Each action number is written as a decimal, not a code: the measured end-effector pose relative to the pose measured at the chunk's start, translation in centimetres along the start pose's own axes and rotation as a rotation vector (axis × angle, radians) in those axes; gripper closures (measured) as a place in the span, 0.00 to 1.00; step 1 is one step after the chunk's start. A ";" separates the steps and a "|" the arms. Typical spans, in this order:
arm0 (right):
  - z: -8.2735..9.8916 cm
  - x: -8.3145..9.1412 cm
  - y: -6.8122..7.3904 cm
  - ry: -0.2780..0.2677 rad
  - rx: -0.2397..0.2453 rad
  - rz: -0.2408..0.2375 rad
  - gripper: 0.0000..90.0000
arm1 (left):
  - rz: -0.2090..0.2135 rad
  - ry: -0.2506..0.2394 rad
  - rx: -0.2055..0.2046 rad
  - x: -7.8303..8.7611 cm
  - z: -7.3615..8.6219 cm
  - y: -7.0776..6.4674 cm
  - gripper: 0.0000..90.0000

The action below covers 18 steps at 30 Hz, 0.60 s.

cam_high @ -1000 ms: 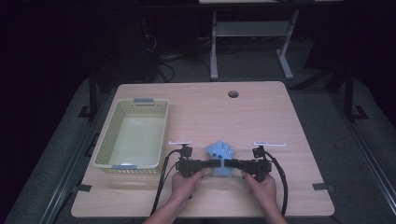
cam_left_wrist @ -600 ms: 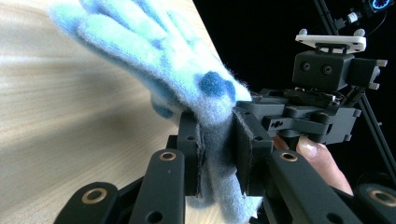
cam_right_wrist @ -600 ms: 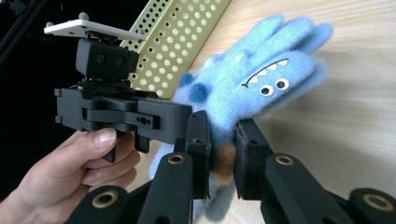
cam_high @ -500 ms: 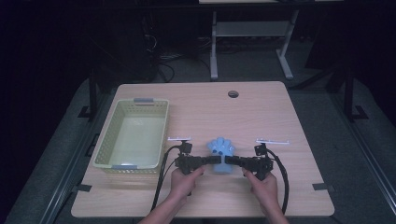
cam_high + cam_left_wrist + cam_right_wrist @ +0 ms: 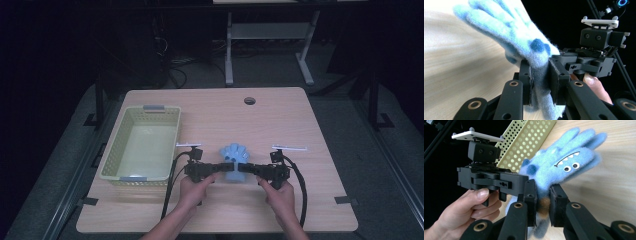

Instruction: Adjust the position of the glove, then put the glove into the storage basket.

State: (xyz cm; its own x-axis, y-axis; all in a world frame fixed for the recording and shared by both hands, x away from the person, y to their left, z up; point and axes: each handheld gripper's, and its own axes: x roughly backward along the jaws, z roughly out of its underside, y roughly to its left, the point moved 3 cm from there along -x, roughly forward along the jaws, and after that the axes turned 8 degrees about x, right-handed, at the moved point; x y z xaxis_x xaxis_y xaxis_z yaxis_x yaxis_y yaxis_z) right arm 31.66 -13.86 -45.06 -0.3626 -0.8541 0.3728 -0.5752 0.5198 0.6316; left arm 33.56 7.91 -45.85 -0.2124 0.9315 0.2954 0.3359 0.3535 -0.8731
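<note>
Clearly both grippers are clamped on the same thing: a fuzzy blue monster glove (image 5: 234,161) held between them over the near middle of the wooden table (image 5: 280,120). The left gripper (image 5: 216,169) pinches the glove's cuff end, and in the left gripper view its black jaws press flat on the pale blue fabric (image 5: 524,42), with the glove's fingers fanning up and away over the tabletop. The right gripper (image 5: 246,168) bites the same lower part from the opposite side; in the right gripper view its jaws squeeze the fabric where a brownish patch shows, and above them the glove (image 5: 564,162) displays two round eyes and a toothed mouth. Each gripper is grasped by a hand, the left hand (image 5: 195,189) and the right hand (image 5: 279,196), forearms coming in from the near edge. Off to the left of the glove, well apart from it, sits a pale yellow-green perforated basket (image 5: 120,145).
</note>
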 end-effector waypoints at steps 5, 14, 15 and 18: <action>-0.8 -0.3 0.8 0.006 0.021 0.001 0.87 | 0.002 -0.010 -0.008 0.6 -0.3 -0.3 0.82; -1.2 -0.7 1.4 0.018 0.016 -0.007 0.87 | -0.003 -0.015 -0.018 1.4 -0.6 -0.5 0.82; -1.3 -0.8 1.4 0.011 0.031 -0.004 0.87 | -0.002 -0.015 -0.020 1.6 -0.6 -0.5 0.82; -1.5 -0.9 1.7 0.014 0.027 -0.010 0.87 | -0.001 -0.026 -0.020 1.9 -0.7 -0.7 0.82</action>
State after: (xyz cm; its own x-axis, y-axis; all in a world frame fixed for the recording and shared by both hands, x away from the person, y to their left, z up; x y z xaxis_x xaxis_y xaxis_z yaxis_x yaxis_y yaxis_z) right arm 32.13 -12.21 -43.35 -0.3465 -0.8592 0.3765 -0.5981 0.5115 0.6170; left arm 33.58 9.52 -44.39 -0.2360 0.9286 0.2862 0.3534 0.3564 -0.8649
